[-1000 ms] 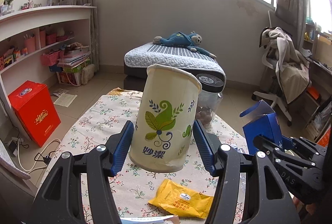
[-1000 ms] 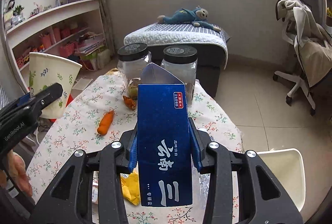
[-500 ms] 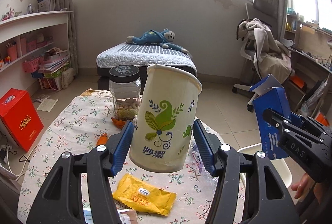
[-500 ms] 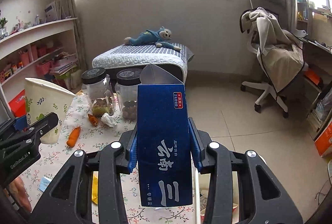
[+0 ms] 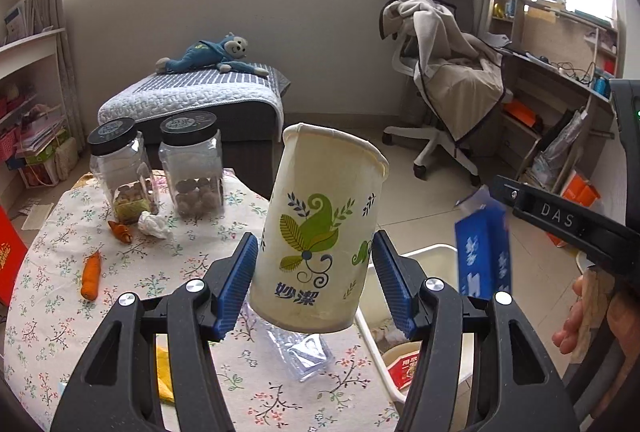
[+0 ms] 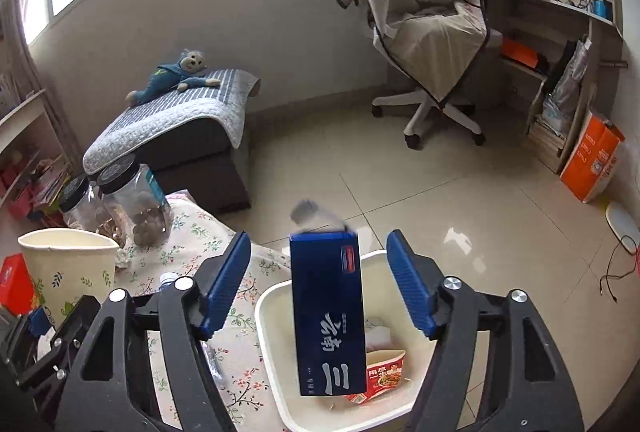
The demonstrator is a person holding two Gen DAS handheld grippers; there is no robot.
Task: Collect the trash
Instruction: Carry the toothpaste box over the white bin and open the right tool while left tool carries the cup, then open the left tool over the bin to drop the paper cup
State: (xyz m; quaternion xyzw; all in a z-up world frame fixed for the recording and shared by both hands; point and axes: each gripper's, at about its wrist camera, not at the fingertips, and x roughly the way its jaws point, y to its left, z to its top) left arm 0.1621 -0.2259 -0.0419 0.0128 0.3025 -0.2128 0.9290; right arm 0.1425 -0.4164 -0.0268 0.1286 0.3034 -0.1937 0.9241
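Left wrist view: the left gripper (image 5: 316, 272) pinches a tilted paper cup (image 5: 324, 232) between its blue jaws, above the right edge of the floral counter (image 5: 48, 312). On the far side of the counter stand two lidded jars (image 5: 192, 164) holding nuts; a crumpled tissue (image 5: 154, 226), a carrot (image 5: 91, 274) and a clear plastic wrapper (image 5: 304, 350) lie loose on the cloth. At right, a blurred blue carton (image 5: 484, 252) hangs over the white bin (image 5: 424, 256) beside the counter.

Right wrist view: the right gripper (image 6: 320, 282) has its jaws opening, both pads clear of the carton (image 6: 328, 312), which appears to be dropping upright into the bin (image 6: 268, 320) directly below. The bin already holds a red-printed noodle bowl (image 6: 380, 372) and something pale beneath; the rest is hidden. The cup (image 6: 68, 264) shows at left, near the jars.

The step in hand looks like the release of the carton. Next, by this reading, the cup needs carrying right until it is over the bin's mouth, then letting go; the counter's loose scraps remain to be gathered.
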